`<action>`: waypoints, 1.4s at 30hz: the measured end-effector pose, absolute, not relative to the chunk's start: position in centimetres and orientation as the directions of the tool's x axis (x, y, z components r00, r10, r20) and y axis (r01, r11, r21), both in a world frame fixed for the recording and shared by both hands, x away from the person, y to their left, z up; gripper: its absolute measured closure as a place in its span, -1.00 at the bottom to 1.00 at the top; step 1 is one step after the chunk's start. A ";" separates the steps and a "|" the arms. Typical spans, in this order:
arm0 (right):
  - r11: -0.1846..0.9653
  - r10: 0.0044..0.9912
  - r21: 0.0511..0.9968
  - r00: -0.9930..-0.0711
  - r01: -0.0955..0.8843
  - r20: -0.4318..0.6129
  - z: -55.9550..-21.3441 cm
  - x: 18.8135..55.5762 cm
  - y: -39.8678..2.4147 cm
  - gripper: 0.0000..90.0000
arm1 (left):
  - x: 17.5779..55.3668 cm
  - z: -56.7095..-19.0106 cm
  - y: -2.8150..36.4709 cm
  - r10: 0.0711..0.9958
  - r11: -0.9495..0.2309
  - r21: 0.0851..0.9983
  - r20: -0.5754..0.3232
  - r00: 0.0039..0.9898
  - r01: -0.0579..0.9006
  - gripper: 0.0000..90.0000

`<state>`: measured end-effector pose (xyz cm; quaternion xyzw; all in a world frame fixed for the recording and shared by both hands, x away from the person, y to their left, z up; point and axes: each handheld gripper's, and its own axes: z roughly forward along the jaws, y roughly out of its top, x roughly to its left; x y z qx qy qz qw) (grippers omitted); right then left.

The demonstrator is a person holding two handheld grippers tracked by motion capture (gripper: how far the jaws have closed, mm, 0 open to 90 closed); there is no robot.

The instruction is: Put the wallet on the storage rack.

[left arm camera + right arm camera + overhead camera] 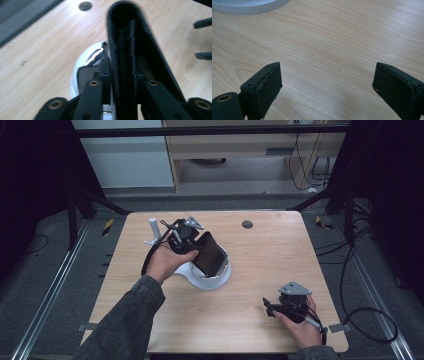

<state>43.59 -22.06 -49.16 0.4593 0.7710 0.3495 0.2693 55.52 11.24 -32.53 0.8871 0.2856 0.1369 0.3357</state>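
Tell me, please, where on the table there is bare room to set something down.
The table is bare between the white bowl-shaped holder and the right gripper, and along the far right side past the round hole. It is crowded far left, where the left gripper grips a black case beside a white cylinder.

You work at a light wooden table on grey carpet; beyond it stand a wooden cabinet, a white panel and dangling cables.

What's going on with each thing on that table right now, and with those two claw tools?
Black pouch: tilted, lower end in the white holder.
White holder: resting on the table.
Left gripper: jaws around the black pouch.
Right gripper: open, holding nothing.
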 end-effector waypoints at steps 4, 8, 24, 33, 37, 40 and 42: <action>0.328 0.898 0.786 -0.431 0.524 -0.088 -49.2 43.6 -22.1 -0.81 | 55.2 -31.8 11.9 0.639 -0.562 0.723 0.070 0.766 0.403 0.38; 0.327 0.898 0.786 -0.430 0.525 -0.086 -49.2 43.6 -22.1 -0.81 | 54.2 -30.5 13.1 0.662 -0.536 0.755 0.100 0.742 0.377 0.40; 0.346 0.893 0.779 -0.438 0.524 -0.102 -49.3 43.6 -21.9 -0.81 | 47.3 -30.7 18.4 0.683 -0.455 0.849 0.138 0.717 0.270 -0.39; 0.341 0.889 0.769 -0.451 0.541 -0.078 -49.6 43.8 -21.8 -0.89 | 45.6 -36.6 19.8 0.690 -0.463 0.815 0.084 0.719 0.349 -0.72; 0.329 0.890 0.757 -0.454 0.565 -0.048 -49.9 43.9 -21.7 -0.90 | 45.4 -39.1 20.5 0.699 -0.454 0.799 0.046 0.714 0.394 -0.77; 0.326 0.890 0.747 -0.454 0.579 -0.036 -50.2 44.0 -21.7 -0.90 | 45.3 -41.9 21.3 0.714 -0.448 0.781 0.018 0.700 0.436 -0.81; 0.322 0.890 0.745 -0.455 0.584 -0.028 -50.4 44.1 -21.7 -0.90 | 45.2 -43.8 21.8 0.728 -0.461 0.759 0.027 0.685 0.460 -0.82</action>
